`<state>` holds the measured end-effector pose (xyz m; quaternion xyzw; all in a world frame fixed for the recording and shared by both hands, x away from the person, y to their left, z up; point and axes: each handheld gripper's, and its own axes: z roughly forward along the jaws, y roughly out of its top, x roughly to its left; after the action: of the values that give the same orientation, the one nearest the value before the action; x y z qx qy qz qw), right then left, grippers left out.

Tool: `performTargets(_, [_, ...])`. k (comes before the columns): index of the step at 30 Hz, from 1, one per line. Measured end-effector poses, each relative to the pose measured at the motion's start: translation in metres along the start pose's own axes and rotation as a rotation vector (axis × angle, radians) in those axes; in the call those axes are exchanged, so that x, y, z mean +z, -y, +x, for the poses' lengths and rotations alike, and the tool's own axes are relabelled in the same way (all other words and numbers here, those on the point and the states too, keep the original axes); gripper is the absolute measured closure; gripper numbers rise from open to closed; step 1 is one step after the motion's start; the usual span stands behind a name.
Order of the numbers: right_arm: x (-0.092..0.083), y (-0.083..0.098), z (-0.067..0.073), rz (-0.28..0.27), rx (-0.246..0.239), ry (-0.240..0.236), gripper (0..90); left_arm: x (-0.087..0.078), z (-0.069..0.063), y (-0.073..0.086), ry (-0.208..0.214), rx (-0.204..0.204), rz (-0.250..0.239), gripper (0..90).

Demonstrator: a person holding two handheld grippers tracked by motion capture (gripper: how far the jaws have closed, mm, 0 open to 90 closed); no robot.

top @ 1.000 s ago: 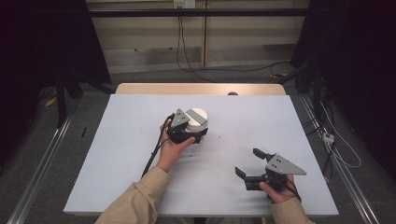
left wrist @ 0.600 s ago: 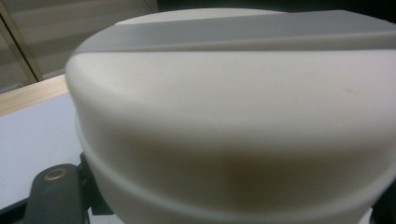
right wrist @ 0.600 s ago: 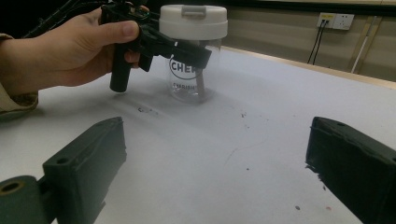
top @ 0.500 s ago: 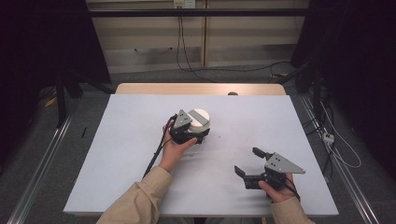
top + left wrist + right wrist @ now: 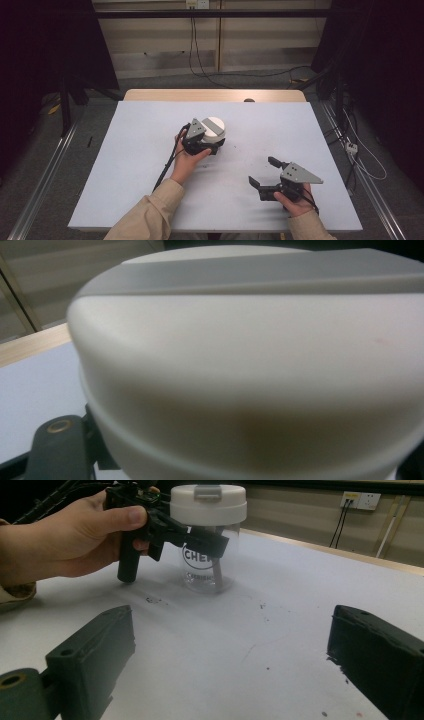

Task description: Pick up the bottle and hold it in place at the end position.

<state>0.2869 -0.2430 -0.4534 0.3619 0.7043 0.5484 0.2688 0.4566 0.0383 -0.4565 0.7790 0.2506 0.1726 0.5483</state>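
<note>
From above, my left claw [image 5: 209, 145] clenches the jar [image 5: 214, 131] mid-table [image 5: 135, 150]; bare surface all round. Close up, its white lid [image 5: 250, 365] looms (very near). Rightward, my right claw [image 5: 230, 665] gapes, jar [image 5: 210, 555] well ahead.

A clear plastic jar with a white round lid [image 5: 214, 128] stood upright near the middle of the white tabletop, a little toward its far half. Its lid [image 5: 208, 503] was on, off-white and smooth with a flat grey strip across the top, and the see-through wall below carried dark printed letters that were partly covered. In the left gripper view the lid's rounded side [image 5: 250, 365] loomed very close, with a thin seam running around its lower edge.
</note>
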Motion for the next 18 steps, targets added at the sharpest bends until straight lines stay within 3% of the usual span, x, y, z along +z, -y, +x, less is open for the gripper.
performTargets(14, [0.023, -0.019, 0.001, 0.024, 0.054, 0.029, 3.9, 0.001, 0.001, 0.002, 0.007, -0.010, -0.003, 18.5])
performTargets(18, [0.031, -0.027, 0.002, 0.025, 0.065, 0.017, 11.2, 0.000, 0.000, 0.002, 0.005, -0.011, 0.001, 18.5])
